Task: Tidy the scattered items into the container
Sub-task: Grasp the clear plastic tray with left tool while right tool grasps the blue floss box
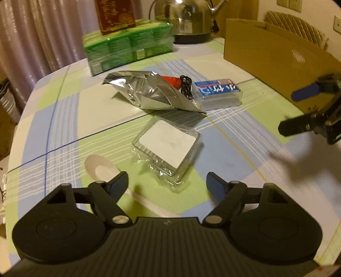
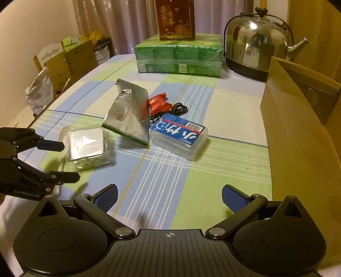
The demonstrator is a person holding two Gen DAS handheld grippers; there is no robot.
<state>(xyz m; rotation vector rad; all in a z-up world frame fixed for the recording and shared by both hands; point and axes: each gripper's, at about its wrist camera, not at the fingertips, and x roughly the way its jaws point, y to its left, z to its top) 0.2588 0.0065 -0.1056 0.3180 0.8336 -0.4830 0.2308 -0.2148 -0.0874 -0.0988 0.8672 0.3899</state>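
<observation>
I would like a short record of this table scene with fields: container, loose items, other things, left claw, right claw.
container: cardboard box, at the table's right edge, open top
loose items: foil bag, red packet, black cable, blue-label case, clear case, white spoon
other things: green pack with a red box on it, kettle
left claw: open, empty, near the clear case and spoon
right claw: open, empty, above bare tablecloth
</observation>
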